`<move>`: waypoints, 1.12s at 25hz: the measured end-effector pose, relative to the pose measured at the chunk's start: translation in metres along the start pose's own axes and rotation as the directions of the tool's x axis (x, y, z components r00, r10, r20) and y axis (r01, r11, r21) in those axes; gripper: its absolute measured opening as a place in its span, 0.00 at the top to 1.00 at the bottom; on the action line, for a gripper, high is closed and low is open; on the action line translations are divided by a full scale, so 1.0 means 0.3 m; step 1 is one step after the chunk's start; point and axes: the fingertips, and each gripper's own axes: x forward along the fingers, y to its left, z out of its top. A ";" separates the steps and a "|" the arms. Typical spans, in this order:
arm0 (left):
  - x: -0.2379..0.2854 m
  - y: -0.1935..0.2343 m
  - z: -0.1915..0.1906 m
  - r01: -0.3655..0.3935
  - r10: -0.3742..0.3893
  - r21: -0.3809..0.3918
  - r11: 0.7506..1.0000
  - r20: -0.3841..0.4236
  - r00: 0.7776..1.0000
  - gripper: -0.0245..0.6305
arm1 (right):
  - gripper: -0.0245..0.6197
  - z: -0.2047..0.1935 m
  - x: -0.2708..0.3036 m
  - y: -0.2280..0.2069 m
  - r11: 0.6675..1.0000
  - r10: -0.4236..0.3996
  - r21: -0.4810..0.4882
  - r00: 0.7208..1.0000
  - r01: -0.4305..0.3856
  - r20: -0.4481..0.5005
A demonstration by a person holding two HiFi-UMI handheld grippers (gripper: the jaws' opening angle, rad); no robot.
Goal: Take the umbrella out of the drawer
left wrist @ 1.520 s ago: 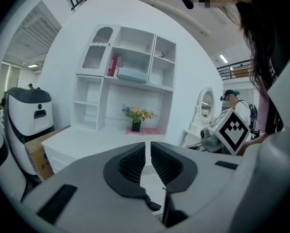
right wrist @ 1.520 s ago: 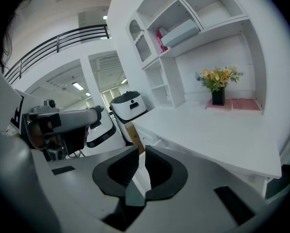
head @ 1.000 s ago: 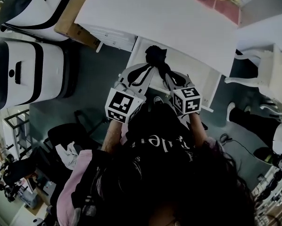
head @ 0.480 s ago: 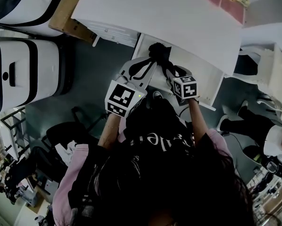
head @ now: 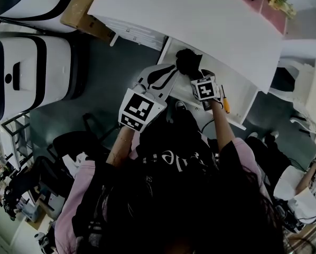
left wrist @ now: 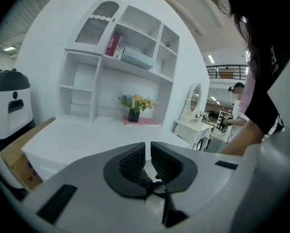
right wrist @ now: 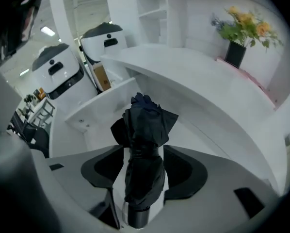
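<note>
Umbrella (right wrist: 145, 125) in open drawer (right wrist: 94, 106), straddled by right gripper (right wrist: 143, 159), jaws opening, not yet clamped: grasp pending. Left gripper (left wrist: 148, 149) empty, pinched together. Likely needed next: closing, lifting clear.

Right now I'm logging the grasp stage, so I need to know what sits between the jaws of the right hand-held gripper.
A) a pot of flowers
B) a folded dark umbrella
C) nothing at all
B: the right gripper view shows the folded dark umbrella lying lengthwise between the two jaws of the right hand-held gripper, which are opening around it.
</note>
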 end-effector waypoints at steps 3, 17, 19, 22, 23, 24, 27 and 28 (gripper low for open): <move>-0.003 0.019 -0.015 0.000 0.000 0.000 1.000 -0.016 1.000 0.89 | 0.57 -0.002 0.062 -0.003 0.998 -0.025 -0.064 0.998 0.022 -0.055; -0.027 0.059 -0.068 -0.011 0.012 0.003 1.000 -0.064 0.998 0.89 | 0.53 -0.007 0.199 0.007 0.997 -0.044 -0.072 0.995 0.038 -0.091; -0.030 0.057 -0.070 -0.012 0.013 0.003 1.000 -0.065 0.998 0.89 | 0.53 -0.016 0.209 0.003 0.994 -0.064 -0.087 0.995 0.058 -0.074; -0.040 0.056 -0.072 -0.017 0.017 0.003 1.000 -0.065 0.998 0.89 | 0.53 -0.032 0.218 -0.002 0.994 -0.066 -0.089 0.995 0.059 -0.078; -0.046 0.058 -0.074 -0.021 0.021 0.002 1.000 -0.065 0.998 0.89 | 0.53 -0.029 0.219 -0.001 0.995 -0.054 -0.083 0.996 0.047 -0.077; -0.052 0.061 -0.077 -0.026 0.026 0.001 1.000 -0.066 0.997 0.89 | 0.53 -0.024 0.220 -0.001 0.996 -0.040 -0.081 0.997 0.034 -0.071; -0.072 0.065 -0.087 -0.044 0.043 -0.004 0.999 -0.069 0.997 0.89 | 0.53 -0.003 0.226 0.002 0.997 -0.012 -0.083 0.998 0.007 -0.057; -0.077 0.063 -0.088 -0.048 0.047 -0.004 0.999 -0.070 0.996 0.89 | 0.53 -0.004 0.223 0.004 0.997 -0.008 -0.083 0.998 0.003 -0.064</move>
